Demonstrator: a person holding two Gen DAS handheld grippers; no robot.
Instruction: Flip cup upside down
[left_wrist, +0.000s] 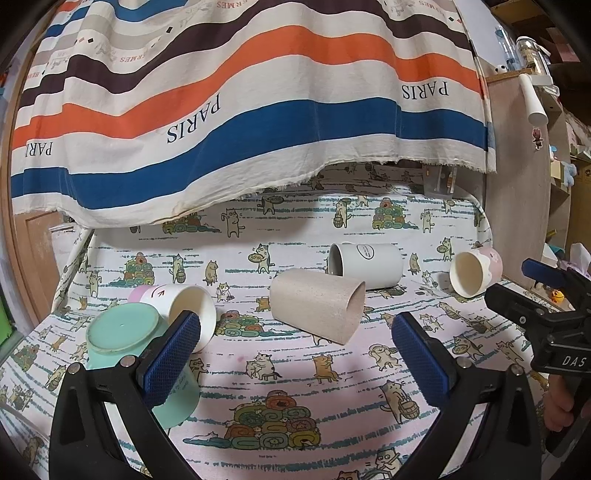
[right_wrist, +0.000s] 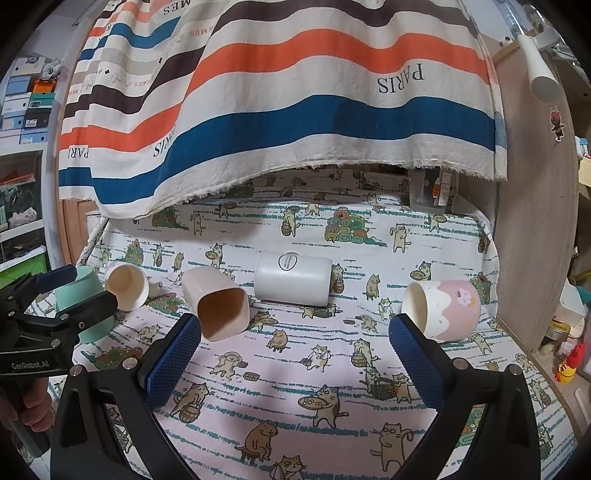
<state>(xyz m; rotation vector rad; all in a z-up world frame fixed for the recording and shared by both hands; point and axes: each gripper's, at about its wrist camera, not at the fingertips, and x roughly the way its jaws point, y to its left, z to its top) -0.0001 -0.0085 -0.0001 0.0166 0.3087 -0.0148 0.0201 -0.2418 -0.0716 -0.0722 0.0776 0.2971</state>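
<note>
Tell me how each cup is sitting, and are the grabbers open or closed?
Mint cup: upside down, bottom up.
White-and-lilac cup: lying on its side.
Beige cup: lying on its side.
White cup: lying on its side.
Pink cup: lying on its side.
Left gripper: open, holding nothing.
Right gripper: open, holding nothing.

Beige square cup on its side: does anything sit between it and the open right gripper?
Nothing visible does. The beige square cup lies just ahead of the right gripper, near its left finger, with only bare cat-print cloth between. The white cylinder cup lies behind it.
</note>
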